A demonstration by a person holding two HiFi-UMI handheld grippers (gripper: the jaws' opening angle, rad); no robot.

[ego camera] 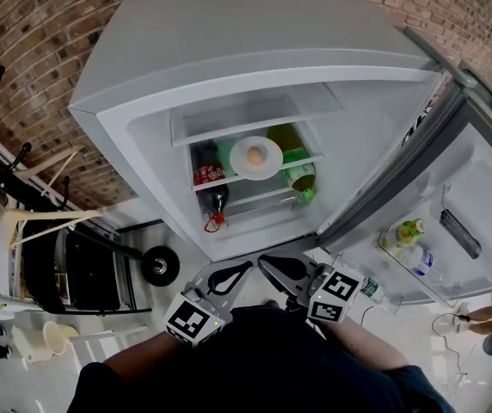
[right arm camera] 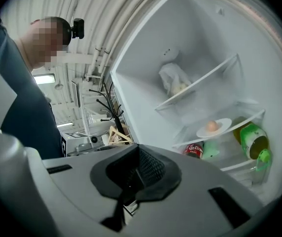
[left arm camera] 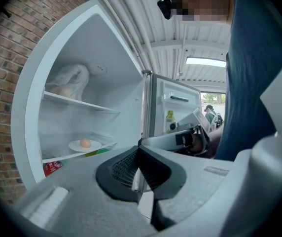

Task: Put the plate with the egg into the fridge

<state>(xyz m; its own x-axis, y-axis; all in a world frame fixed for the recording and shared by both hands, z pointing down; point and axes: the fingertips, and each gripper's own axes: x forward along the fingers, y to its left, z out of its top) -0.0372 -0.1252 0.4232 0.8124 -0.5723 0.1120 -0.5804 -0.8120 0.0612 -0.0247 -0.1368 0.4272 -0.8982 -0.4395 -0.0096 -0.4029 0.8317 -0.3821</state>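
A white plate [ego camera: 266, 168] with a brown egg [ego camera: 255, 155] on it rests on the middle shelf of the open fridge [ego camera: 229, 33]. It also shows as the plate [left arm camera: 75, 146] with the egg [left arm camera: 85, 142] in the left gripper view, and as the plate [right arm camera: 222, 127] with the egg [right arm camera: 211, 126] in the right gripper view. Both grippers hang in front of the fridge, well back from the plate and close to my body. My left gripper [ego camera: 248, 268] [left arm camera: 139, 149] is shut with nothing in it. My right gripper [ego camera: 262, 261] [right arm camera: 137, 151] is shut and empty too.
A cola bottle [ego camera: 210, 183] stands left of the plate and a green bottle [ego camera: 298, 173] right of it. A plastic bag [right arm camera: 174, 80] lies on the shelf above. The open door [ego camera: 478, 188] at the right holds bottles [ego camera: 405, 231]. Wooden hangers [ego camera: 48, 218] and a coat rack stand at the left.
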